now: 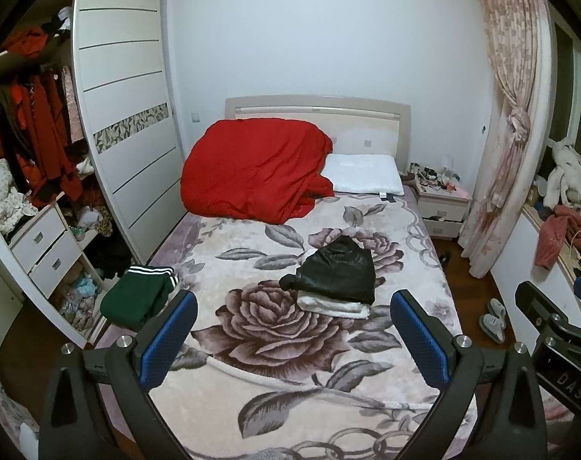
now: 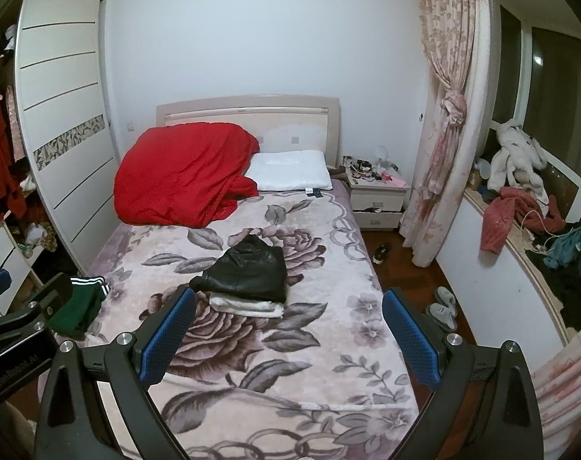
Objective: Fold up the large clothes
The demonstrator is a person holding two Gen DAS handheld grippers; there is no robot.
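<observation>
While both tools are hovering above the foot of the bed, the left hand-held gripper is gaping wide, its blue ribbed pads gripping nothing and touching nothing. The right hand-held gripper is sitting just as wide open and just as empty. Out in front, the black jacket is lying folded on the middle of the bed, its long axis running from the foot toward the headboard, the narrower end pointing at the headboard. It is looking glossy and leathery, resting on top of a folded white garment that is looking soft and fleecy. Off to the left edge, a green garment with white stripes is lying folded in a rough square. A plush floral blanket is covering the mattress, and a crumpled red quilt is heaping beside a white pillow.
</observation>
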